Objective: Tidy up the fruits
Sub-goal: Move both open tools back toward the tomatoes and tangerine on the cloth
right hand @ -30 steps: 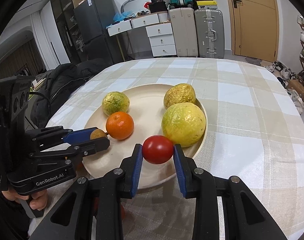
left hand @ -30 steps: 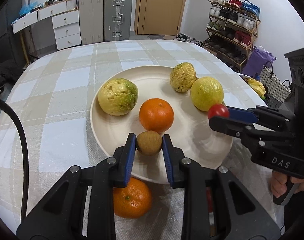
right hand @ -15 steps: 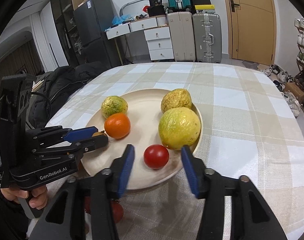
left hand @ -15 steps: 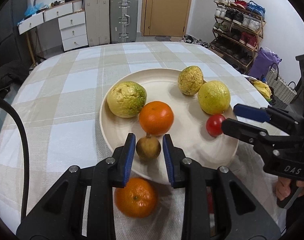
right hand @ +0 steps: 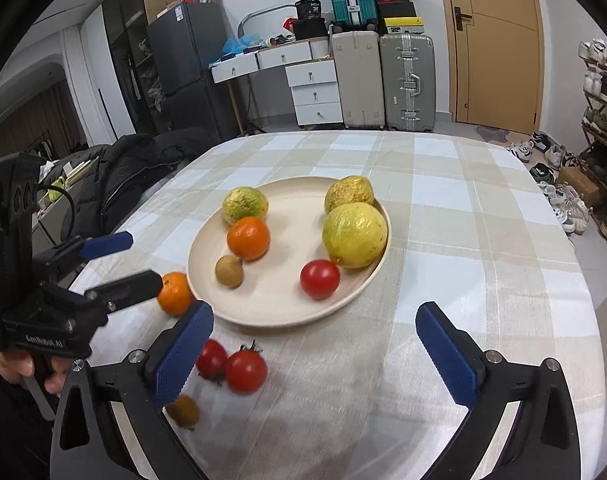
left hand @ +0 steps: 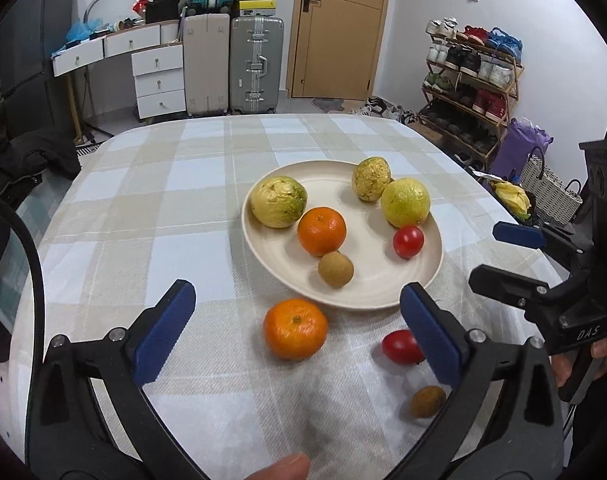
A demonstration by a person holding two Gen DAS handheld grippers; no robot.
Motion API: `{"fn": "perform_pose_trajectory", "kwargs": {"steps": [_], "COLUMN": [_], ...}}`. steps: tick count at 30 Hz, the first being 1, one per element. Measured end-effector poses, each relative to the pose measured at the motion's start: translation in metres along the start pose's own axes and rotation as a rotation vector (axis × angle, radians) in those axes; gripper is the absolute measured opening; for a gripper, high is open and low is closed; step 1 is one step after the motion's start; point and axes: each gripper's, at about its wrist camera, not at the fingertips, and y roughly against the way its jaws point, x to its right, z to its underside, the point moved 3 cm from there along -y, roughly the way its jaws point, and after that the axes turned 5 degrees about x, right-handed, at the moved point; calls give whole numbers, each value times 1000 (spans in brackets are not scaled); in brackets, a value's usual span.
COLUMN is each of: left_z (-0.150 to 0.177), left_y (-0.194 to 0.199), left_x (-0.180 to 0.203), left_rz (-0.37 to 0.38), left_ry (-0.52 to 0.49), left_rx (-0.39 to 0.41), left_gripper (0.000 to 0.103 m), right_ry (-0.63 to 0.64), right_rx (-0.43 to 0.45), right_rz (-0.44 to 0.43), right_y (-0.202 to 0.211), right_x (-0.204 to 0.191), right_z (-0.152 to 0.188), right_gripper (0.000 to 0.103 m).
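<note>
Left gripper [left hand: 295, 328]: jaws had just been opening and stood wide apart; nothing gripped, an orange on the cloth lay between the blue pads without touching them.
Right gripper [right hand: 315, 356]: jaws likewise just spread wide, nothing between the pads but bare cloth.
Plate [left hand: 383, 300]: cream, ahead of both grippers on the checked tablecloth [left hand: 143, 208].
Longan on plate [left hand: 335, 269]: just beyond the left gripper's tips, touching the plated orange [left hand: 321, 231].
Tomato on plate [right hand: 319, 279]: just ahead of the right gripper, beside the nearest yellow-green fruit [right hand: 354, 235].
Other plated fruit: two more wrinkled yellow-green ones at the far side [left hand: 278, 207] [left hand: 371, 179].
Loose orange [left hand: 295, 329]: on the cloth, short of the plate rim.
Loose tomatoes [right hand: 245, 371]: two, touching, by the right gripper's left pad.
Loose longan [right hand: 183, 411]: near that same pad, partly hidden by it.
Person's hands: one on each gripper's handle, at the frame edges.
</note>
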Motion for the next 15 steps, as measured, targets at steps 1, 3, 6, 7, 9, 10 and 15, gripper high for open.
{"fn": "perform_pose_trajectory", "kwargs": {"steps": [1,3,6,7,9,10,15], "left_z": [2,4,7,8,10,10,15], "left_y": [3,10,17,18,20,19,14], "left_x": [-2,-4,-3,-3,-2,-1,3], "left_rz": [-2,-3,-15,-16,-10,-5,2], "left_ry": [4,7,-12,-17,-20,-22,-27], "left_rx": [-2,3,10,10,8,4,-20], "left_gripper": [102,102,102,102,102,102,102], "right_ry": [9,25,38,47,53,57,74], "right_rx": [-2,-2,-13,-15,-23,-32,-70], "right_rz": [-2,-2,-10,-9,4,-1,-9], "right_y": [1,4,3,3,1,0,-8], "right_x": [-2,-6,-10,-11,-12,-13,-16], "right_z": [3,6,10,12,15,16,22], "right_gripper": [103,103,103,103,103,103,103]}}
